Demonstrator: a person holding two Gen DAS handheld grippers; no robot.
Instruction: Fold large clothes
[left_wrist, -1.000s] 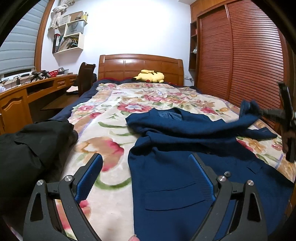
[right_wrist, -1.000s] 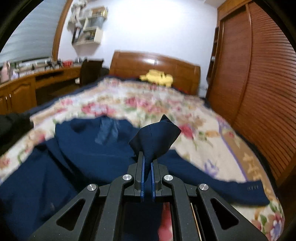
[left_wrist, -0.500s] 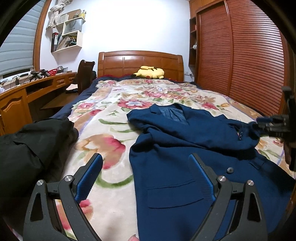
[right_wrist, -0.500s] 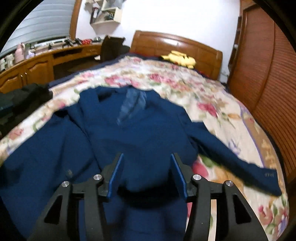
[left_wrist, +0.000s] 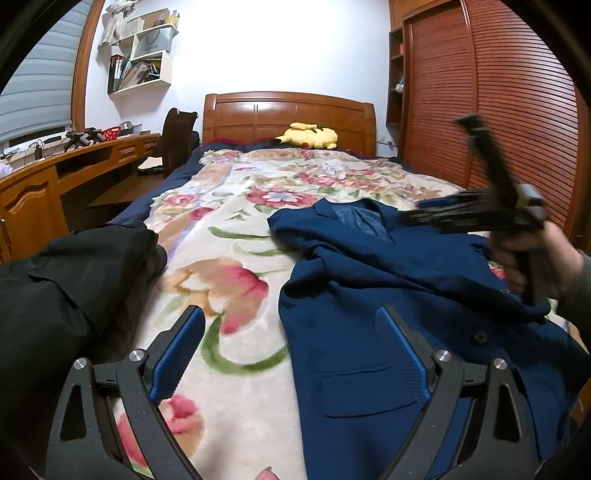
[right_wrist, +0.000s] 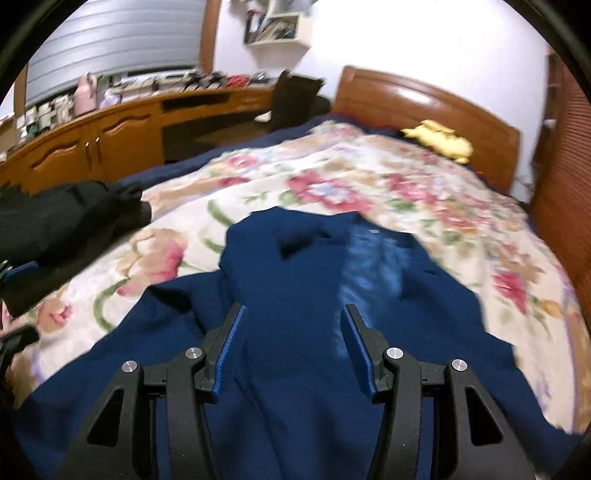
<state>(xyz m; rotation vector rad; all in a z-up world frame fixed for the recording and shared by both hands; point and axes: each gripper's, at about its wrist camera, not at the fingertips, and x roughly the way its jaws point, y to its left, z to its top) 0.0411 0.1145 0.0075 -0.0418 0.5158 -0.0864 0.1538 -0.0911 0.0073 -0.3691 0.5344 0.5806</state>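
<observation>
A navy blue suit jacket (left_wrist: 369, 295) lies face up on the floral blanket (left_wrist: 229, 229), collar toward the headboard, one sleeve folded across its chest. My left gripper (left_wrist: 290, 314) is open at the bed's near end, one finger over the blanket and the other over the jacket's front panel, nothing between them. My right gripper (right_wrist: 293, 310) is open above the jacket (right_wrist: 295, 277), just below the collar, and holds nothing. In the left wrist view the right gripper (left_wrist: 480, 218) shows blurred at the right, held by a hand (left_wrist: 535, 266).
A heap of black clothing (left_wrist: 55, 280) lies on the bed's left side. A yellow plush toy (left_wrist: 308, 134) rests by the wooden headboard (left_wrist: 288, 110). A wooden desk (left_wrist: 37, 184) runs along the left, and a slatted wardrobe (left_wrist: 498, 110) along the right.
My right gripper let go of the sleeve end, opened, and swung left over the jacket's middle. The sleeve now lies across the chest. The left gripper has hardly moved.
</observation>
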